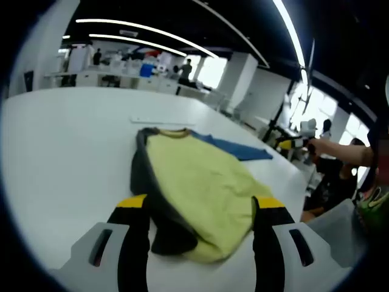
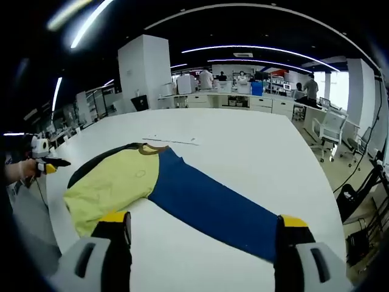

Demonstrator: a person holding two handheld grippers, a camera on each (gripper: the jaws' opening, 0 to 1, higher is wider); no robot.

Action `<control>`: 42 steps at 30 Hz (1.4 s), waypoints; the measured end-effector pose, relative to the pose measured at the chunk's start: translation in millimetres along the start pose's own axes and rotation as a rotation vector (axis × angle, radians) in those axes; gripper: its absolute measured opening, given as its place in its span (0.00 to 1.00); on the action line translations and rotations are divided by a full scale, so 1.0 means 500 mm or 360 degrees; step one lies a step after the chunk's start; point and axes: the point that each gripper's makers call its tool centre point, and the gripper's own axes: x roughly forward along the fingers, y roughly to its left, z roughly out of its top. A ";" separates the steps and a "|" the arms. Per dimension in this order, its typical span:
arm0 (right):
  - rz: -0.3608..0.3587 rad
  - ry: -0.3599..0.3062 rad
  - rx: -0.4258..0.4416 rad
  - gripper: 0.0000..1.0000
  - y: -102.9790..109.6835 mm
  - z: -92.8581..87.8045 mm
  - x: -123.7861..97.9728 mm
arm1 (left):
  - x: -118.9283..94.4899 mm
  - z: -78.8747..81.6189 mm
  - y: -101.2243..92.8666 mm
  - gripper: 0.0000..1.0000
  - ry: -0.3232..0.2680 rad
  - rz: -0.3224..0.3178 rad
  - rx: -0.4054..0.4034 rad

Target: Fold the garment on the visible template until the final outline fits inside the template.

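On the white table (image 2: pixel 255 146), near a pale strip (image 2: pixel 171 139) beyond its collar: yellow-and-blue shirt (image 2: pixel 182 188), one half folded over, blue sleeve side spread wide, to be folded yet. Left gripper (image 1: pixel 200 210) and right gripper (image 2: pixel 203 228) both gaping, holding nothing.

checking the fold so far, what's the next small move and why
Probably bring the right gripper down to the blue sleeve and fold it over the yellow body. That sleeve lies stretched flat across the white table, while the other side looks folded in; both grippers hover open.
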 end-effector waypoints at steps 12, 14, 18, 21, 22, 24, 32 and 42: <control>0.0175 -0.0035 -0.0021 0.99 0.058 0.008 -0.036 | -0.017 -0.019 0.004 0.64 0.0026 0.0025 0.0005; 0.0201 -0.0067 -0.0024 0.99 0.071 0.013 -0.045 | -0.019 -0.027 0.007 0.64 0.0046 0.0032 0.0007; 0.0243 -0.0084 -0.0023 0.99 0.093 0.015 -0.054 | -0.024 -0.042 0.011 0.58 0.0070 0.0033 -0.0005; 0.0266 -0.0092 -0.0035 0.99 0.118 0.008 -0.063 | -0.028 -0.051 0.014 0.58 0.0088 0.0054 -0.0008; 0.0267 -0.0093 -0.0034 0.99 0.122 0.006 -0.065 | -0.029 -0.057 0.018 0.58 0.0098 0.0061 -0.0013; 0.0265 -0.0094 -0.0036 0.99 0.132 0.002 -0.070 | -0.029 -0.067 0.024 0.58 0.0114 0.0072 -0.0014; 0.0258 -0.0086 0.0000 0.98 0.140 -0.016 -0.082 | -0.028 -0.086 0.035 0.39 0.0147 0.0089 -0.0038; 0.0222 -0.0083 0.0025 0.97 0.130 -0.020 -0.096 | 0.006 -0.104 0.010 0.24 0.0200 0.0031 0.0013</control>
